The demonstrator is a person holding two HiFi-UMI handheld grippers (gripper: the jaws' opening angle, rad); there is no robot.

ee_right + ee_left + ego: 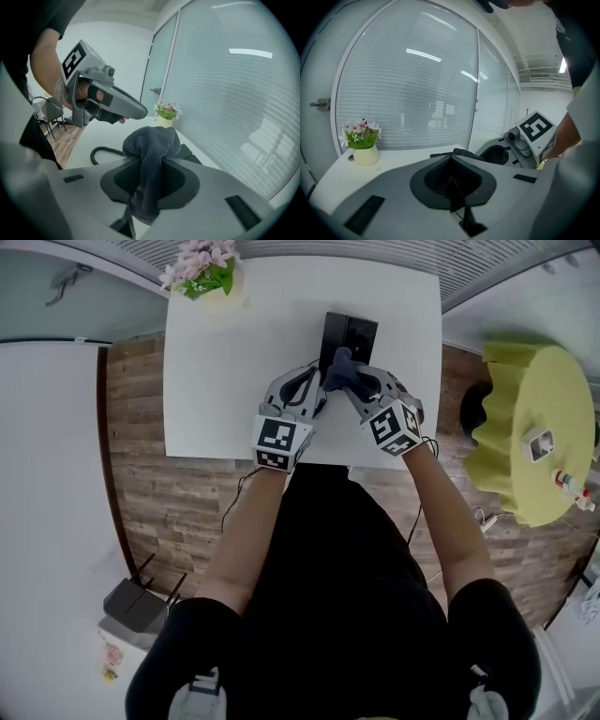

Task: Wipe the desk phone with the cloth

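The black desk phone [349,334] stands at the far middle of the white table [216,381]. My right gripper [356,382] is shut on a dark grey cloth [339,367], held just in front of the phone's near edge. In the right gripper view the cloth [152,143] bulges out past the jaws, with part of the phone [187,152] behind it and its coiled cord [101,152] on the table. My left gripper [307,390] hovers close to the left of the cloth. In its own view the left gripper [451,157] is shut with nothing seen in it.
A cream pot of pink flowers [206,273] stands at the table's far left corner. A glass wall with blinds [408,84] runs behind the table. To the right is a round yellow-green stool [530,427]; a black router [131,601] lies on the floor at left.
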